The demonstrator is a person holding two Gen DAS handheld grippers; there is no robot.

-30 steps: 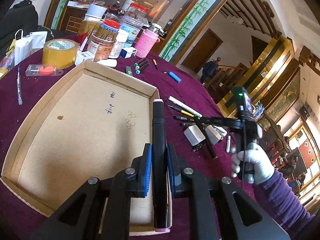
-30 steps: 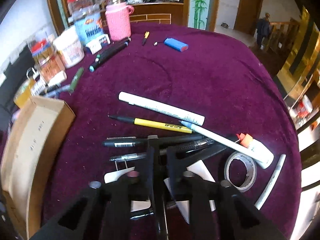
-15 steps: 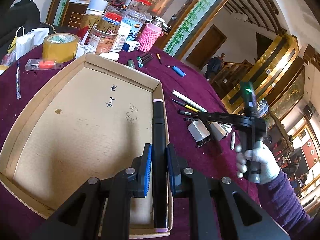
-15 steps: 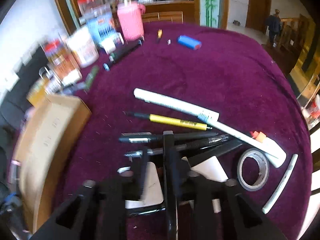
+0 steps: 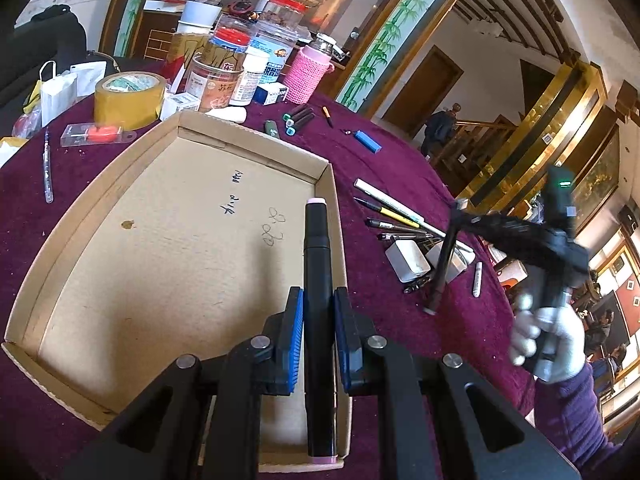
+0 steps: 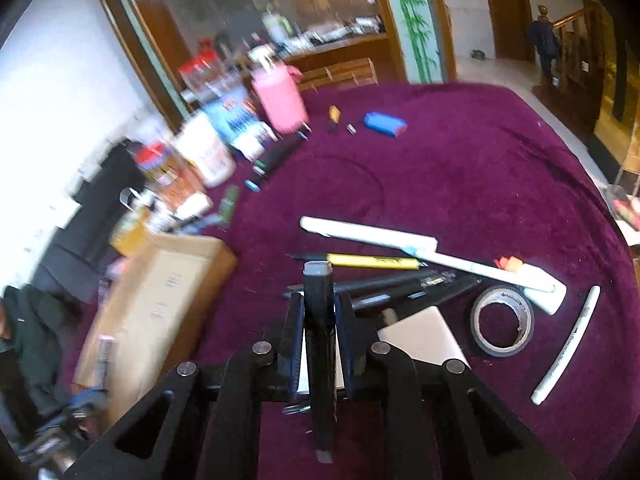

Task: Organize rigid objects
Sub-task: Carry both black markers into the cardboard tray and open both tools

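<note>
My left gripper (image 5: 318, 300) is shut on a black marker with pink ends (image 5: 316, 248), held lengthwise above the right side of the shallow cardboard tray (image 5: 180, 220). The right gripper (image 6: 318, 308) has a black marker with a grey cap (image 6: 318, 280) between its pads, which are closing on it. In the left wrist view that marker (image 5: 440, 264) hangs tilted from the right gripper (image 5: 458, 216), raised above the pile of pens (image 6: 400, 280). A gloved hand (image 5: 540, 332) holds that gripper's handle.
White marker (image 6: 368, 236), yellow pen (image 6: 372, 261), white adapters (image 5: 408, 260), grey tape roll (image 6: 502, 326) and a white pen (image 6: 568, 344) lie on the purple cloth. Jars, a pink-sleeved bottle (image 5: 308, 76) and yellow tape (image 5: 128, 98) crowd the far side.
The right gripper opened briefly, closed on a black marker in the pile and lifted it off the cloth, swinging left. The left gripper with its marker stayed over the tray.
</note>
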